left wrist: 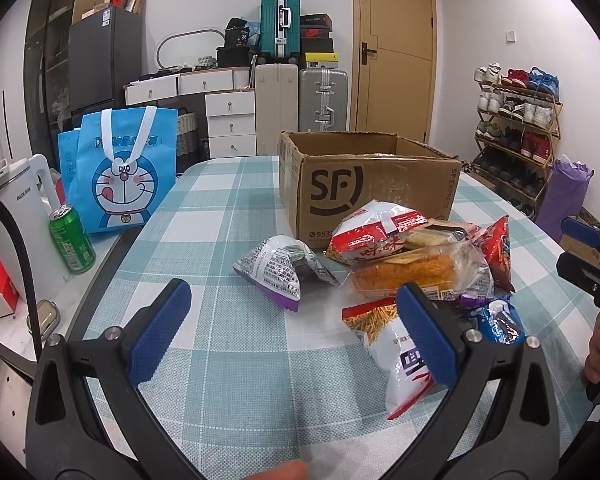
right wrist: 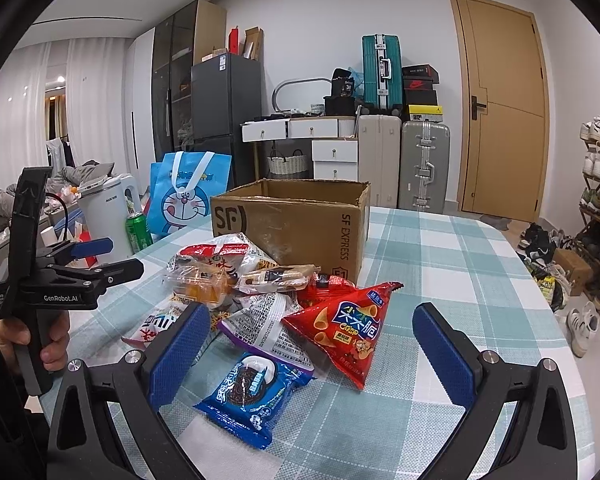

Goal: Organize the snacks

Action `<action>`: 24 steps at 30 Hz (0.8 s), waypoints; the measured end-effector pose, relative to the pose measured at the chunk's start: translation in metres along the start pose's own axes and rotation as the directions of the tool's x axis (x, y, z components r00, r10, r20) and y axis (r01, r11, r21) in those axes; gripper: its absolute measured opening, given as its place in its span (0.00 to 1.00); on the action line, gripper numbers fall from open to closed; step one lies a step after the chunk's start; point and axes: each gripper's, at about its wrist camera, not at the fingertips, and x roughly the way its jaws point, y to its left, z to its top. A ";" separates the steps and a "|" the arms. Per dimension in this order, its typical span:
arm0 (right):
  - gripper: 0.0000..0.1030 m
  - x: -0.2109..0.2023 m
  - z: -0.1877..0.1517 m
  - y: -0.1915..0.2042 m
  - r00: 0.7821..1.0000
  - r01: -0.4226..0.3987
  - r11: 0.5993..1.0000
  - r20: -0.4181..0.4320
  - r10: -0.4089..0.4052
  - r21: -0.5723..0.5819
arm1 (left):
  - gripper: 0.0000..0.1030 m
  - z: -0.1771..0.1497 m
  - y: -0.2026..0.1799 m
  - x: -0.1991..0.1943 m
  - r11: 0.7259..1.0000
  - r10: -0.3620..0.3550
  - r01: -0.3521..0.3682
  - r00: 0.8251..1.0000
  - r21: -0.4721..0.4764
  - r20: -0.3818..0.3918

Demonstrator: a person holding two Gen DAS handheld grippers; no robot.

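**Q:** Nearest the right-hand camera, what do we see?

**R:** Blue-padded fingers of the right claw (right wrist: 310, 344), spread wide and holding nothing. Between them, on the checked desk (right wrist: 440, 264), lies a blue cookie packet (right wrist: 252, 394). Just beyond it sits a red triangular crisp bag (right wrist: 346, 330), touching a silver and purple packet (right wrist: 260, 326).

**Q:** And the left side?

**R:** The left claw (left wrist: 294, 330) is also wide apart and empty, hovering over the desk. A white bag with red print (left wrist: 400, 352) lies partly behind its right-hand finger. A silver and purple pouch (left wrist: 278, 272) sits apart from the others, ahead of the claw.

**Q:** Where are the rest of the snacks?

**R:** Heaped together on the desk, just in front of an open cardboard box (left wrist: 372, 184) marked SF. The pile includes a wrapped orange-crusted bread (left wrist: 416, 274) and a red and white bag (left wrist: 374, 232) leaning against the box.

**Q:** Anything else nearby?

**R:** A green can (left wrist: 72, 240), a white kettle (left wrist: 18, 208) and a blue cartoon tote bag (left wrist: 124, 172) stand off to the left.
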 end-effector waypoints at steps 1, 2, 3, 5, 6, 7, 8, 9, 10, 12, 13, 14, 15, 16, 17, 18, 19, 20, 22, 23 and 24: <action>1.00 0.000 0.000 0.000 1.000 0.000 1.000 0.000 0.000 0.000 | 1.00 0.000 0.000 0.000 1.000 0.000 0.000 1.000 -0.001 0.001; 1.00 0.000 0.000 0.000 1.000 0.000 1.000 -0.001 0.000 -0.001 | 1.00 0.000 0.000 0.000 1.000 0.001 -0.001 1.000 0.000 0.001; 1.00 0.000 0.000 0.000 1.000 -0.001 1.000 -0.001 0.001 -0.002 | 1.00 0.000 0.000 0.000 1.000 0.001 -0.001 1.000 0.000 0.000; 1.00 0.000 0.000 0.000 1.000 0.000 1.000 -0.002 0.000 -0.002 | 1.00 0.000 0.000 0.000 1.000 0.000 0.000 1.000 0.001 -0.001; 1.00 0.000 0.000 0.000 1.000 0.001 1.000 -0.002 -0.001 -0.002 | 1.00 0.000 0.000 0.001 1.000 0.001 -0.001 1.000 0.001 -0.001; 1.00 0.001 0.000 0.000 1.000 0.002 1.000 -0.004 -0.002 -0.002 | 0.99 0.000 0.000 0.000 1.000 0.001 -0.001 1.000 0.002 -0.001; 1.00 0.001 0.000 0.000 1.000 0.002 1.000 -0.004 -0.002 -0.001 | 1.00 0.000 0.000 0.000 1.000 0.001 -0.001 1.000 0.003 0.000; 1.00 0.001 0.000 0.000 1.000 0.000 1.000 -0.004 0.000 -0.001 | 1.00 0.000 0.000 0.000 1.000 0.001 -0.001 1.000 0.003 0.002; 1.00 0.001 0.000 0.000 1.000 -0.001 1.000 -0.006 0.001 0.000 | 1.00 0.000 0.000 0.000 1.000 0.001 -0.001 1.000 0.003 0.002; 1.00 0.001 0.000 0.000 1.000 0.001 1.000 -0.008 -0.001 0.001 | 1.00 0.000 -0.001 0.000 1.000 0.003 -0.003 1.000 0.007 0.003; 1.00 0.001 -0.001 -0.001 1.000 0.002 1.000 -0.009 -0.002 0.003 | 1.00 0.001 -0.001 0.000 1.000 0.001 -0.001 1.000 0.011 0.002; 1.00 0.001 -0.001 -0.001 1.000 0.003 1.000 -0.010 -0.003 0.005 | 1.00 0.001 -0.002 0.000 1.000 0.001 -0.001 1.000 0.016 0.003; 1.00 0.002 -0.001 -0.001 1.000 0.004 1.000 -0.011 -0.004 0.007 | 1.00 0.001 -0.003 0.000 1.000 -0.002 0.002 1.000 0.022 0.004; 1.00 0.002 0.000 -0.002 1.000 0.000 1.000 -0.013 0.001 0.008 | 1.00 0.002 -0.003 0.000 1.000 -0.003 0.003 1.000 0.026 0.006; 1.00 0.003 0.000 -0.002 1.000 -0.005 1.000 -0.016 0.006 0.009 | 1.00 0.002 -0.005 -0.002 1.000 -0.004 0.003 1.000 0.031 0.008; 1.00 0.005 0.000 -0.002 1.000 -0.012 1.000 -0.025 0.012 0.006 | 1.00 0.001 -0.006 -0.003 0.999 -0.006 0.006 1.000 0.035 0.011; 1.00 0.007 0.000 -0.002 0.999 -0.010 1.000 -0.043 0.010 -0.003 | 1.00 0.002 -0.006 -0.003 0.999 -0.008 0.008 1.000 0.038 0.011; 1.00 0.009 -0.001 -0.003 0.998 -0.004 1.000 -0.057 0.003 -0.005 | 1.00 0.001 -0.007 -0.002 0.999 -0.011 0.010 1.000 0.038 0.006; 1.00 0.012 -0.001 -0.002 0.996 0.009 1.000 -0.087 -0.010 -0.013 | 0.99 0.002 -0.008 -0.001 0.999 -0.028 0.029 1.000 0.035 -0.012; 1.00 0.013 -0.002 -0.002 0.995 0.008 1.000 -0.099 -0.010 -0.021 | 0.99 0.001 -0.009 -0.001 0.999 -0.035 0.035 0.999 0.034 -0.016; 1.00 0.013 -0.002 0.000 0.994 0.009 0.999 -0.110 -0.013 -0.031 | 0.99 0.002 -0.010 -0.001 0.999 -0.036 0.037 0.999 0.036 -0.020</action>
